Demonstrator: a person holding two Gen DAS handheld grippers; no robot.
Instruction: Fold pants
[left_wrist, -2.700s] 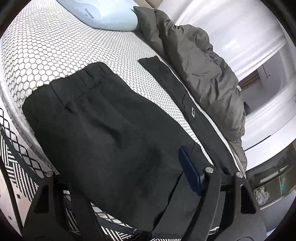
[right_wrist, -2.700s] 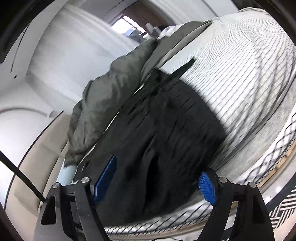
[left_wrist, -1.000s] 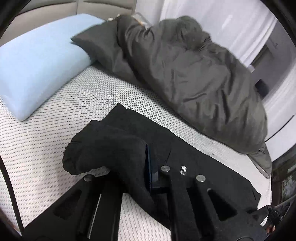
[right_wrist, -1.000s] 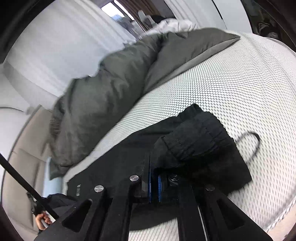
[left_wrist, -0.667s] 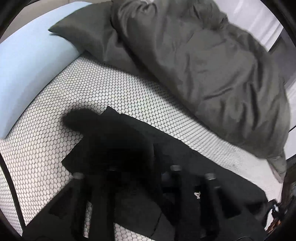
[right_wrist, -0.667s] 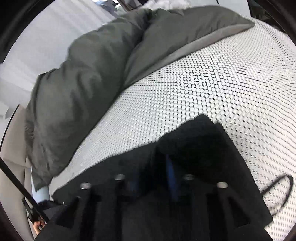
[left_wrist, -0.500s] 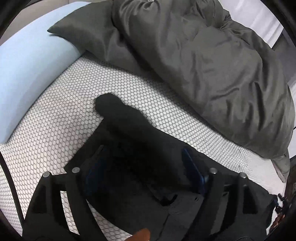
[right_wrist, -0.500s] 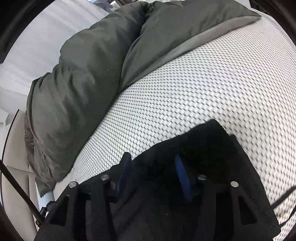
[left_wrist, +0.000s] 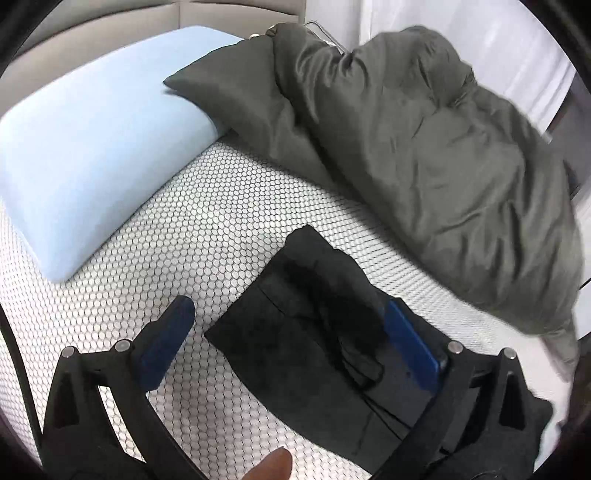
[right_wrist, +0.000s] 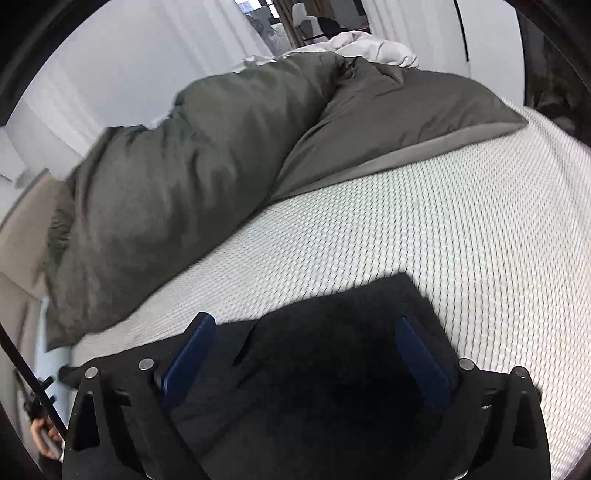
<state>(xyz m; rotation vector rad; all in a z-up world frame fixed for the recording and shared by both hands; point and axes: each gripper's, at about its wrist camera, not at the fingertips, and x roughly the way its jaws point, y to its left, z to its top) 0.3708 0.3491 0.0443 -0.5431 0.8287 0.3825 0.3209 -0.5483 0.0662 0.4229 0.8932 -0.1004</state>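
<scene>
Where left view shows pillow (left_wrist: 96, 147), right lacks it.

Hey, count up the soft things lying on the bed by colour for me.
Black: 1, the pants
Grey: 1, the duvet
Light blue: 1, the pillow
Total: 3

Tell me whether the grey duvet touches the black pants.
Apart. The left wrist view shows a strip of bare honeycomb mattress between the grey duvet and the folded black pants.
</scene>
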